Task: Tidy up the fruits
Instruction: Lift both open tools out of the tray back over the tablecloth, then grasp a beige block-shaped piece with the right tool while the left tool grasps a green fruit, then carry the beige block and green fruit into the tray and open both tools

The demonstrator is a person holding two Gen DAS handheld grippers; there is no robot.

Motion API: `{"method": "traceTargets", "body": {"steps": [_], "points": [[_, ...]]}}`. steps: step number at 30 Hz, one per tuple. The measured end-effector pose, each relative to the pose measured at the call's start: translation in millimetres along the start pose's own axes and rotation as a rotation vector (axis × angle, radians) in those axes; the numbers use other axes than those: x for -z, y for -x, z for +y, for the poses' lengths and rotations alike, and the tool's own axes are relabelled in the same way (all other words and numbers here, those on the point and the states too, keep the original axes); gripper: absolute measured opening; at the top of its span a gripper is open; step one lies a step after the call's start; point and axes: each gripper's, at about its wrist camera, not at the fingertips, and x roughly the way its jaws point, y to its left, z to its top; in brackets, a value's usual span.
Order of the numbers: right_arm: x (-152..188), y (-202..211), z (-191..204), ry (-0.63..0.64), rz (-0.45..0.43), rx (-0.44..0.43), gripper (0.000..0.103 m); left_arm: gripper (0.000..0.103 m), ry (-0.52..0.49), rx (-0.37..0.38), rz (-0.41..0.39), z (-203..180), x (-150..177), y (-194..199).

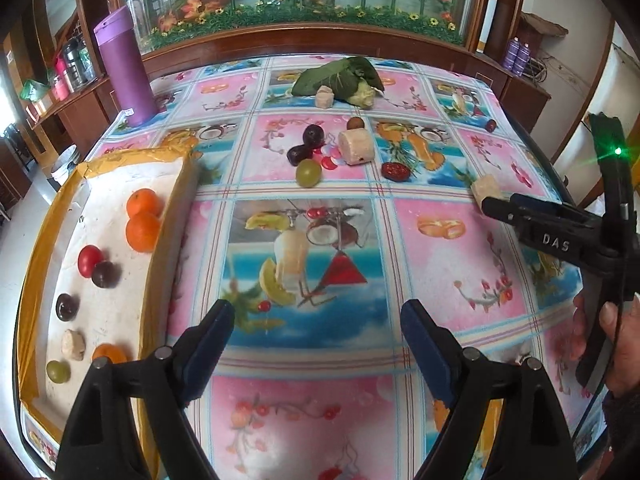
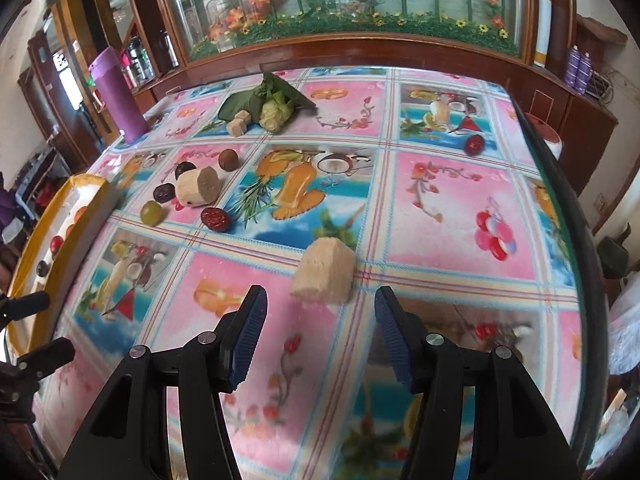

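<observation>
Fruits lie in two groups: oranges [image 1: 143, 220] in the tray [image 1: 38, 248] left of the left hand-held gripper [image 1: 316, 336], grapes [image 1: 308, 172] on the desk [image 1: 440, 280] well ahead. Its jaws gape wide, empty, tilted downward.

Right wrist view: a pale chunk [image 2: 324, 276] sits just ahead of the right hand-held gripper [image 2: 320, 328], jaws partly open, nothing between them.
</observation>
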Motion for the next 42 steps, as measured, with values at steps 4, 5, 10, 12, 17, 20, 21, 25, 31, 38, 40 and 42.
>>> {"method": "traceTargets", "body": {"steps": [4, 5, 10, 12, 17, 20, 21, 25, 31, 38, 40, 42], "points": [[-4, -16, 2, 0.011, 0.01, -0.018, 0.056, 0.087, 0.01, -0.022, -0.003, 6, -17, -9], [-4, -18, 2, 0.015, 0.008, -0.023, 0.055, 0.087, 0.015, -0.025, -0.002, 8, -22, -12], [-9, -23, 2, 0.044, 0.0, -0.015, 0.034, 0.087, 0.052, -0.036, 0.003, 16, -47, -29], [-8, -21, 2, 0.064, -0.009, -0.005, 0.033, 0.087, 0.072, -0.031, 0.006, 19, -55, -37], [-4, -16, -4, 0.036, -0.017, -0.024, 0.033, 0.087, 0.064, -0.039, -0.006, 16, -70, -59], [-3, -14, -7, 0.029, -0.014, -0.036, 0.034, 0.078, 0.04, -0.04, -0.005, 11, -78, -74], [-3, -13, -8, 0.026, -0.014, -0.04, 0.034, 0.072, 0.036, -0.037, 0.003, 11, -79, -79], [-3, -11, -9, 0.022, -0.016, -0.047, 0.034, 0.052, 0.047, -0.026, 0.028, 12, -83, -97], [-4, -11, -9, 0.03, -0.021, -0.036, 0.034, 0.025, 0.026, 0.019, -0.018, 9, -83, -96], [0, -4, -5, 0.042, -0.04, -0.022, 0.033, 0.025, 0.016, 0.044, -0.033, 9, -70, -81], [0, -2, -5, 0.038, -0.04, -0.022, 0.033, 0.025, 0.019, 0.06, -0.028, 10, -64, -77], [0, 0, -6, 0.036, -0.042, -0.017, 0.033, 0.025, 0.029, 0.082, -0.023, 12, -58, -71]]}}
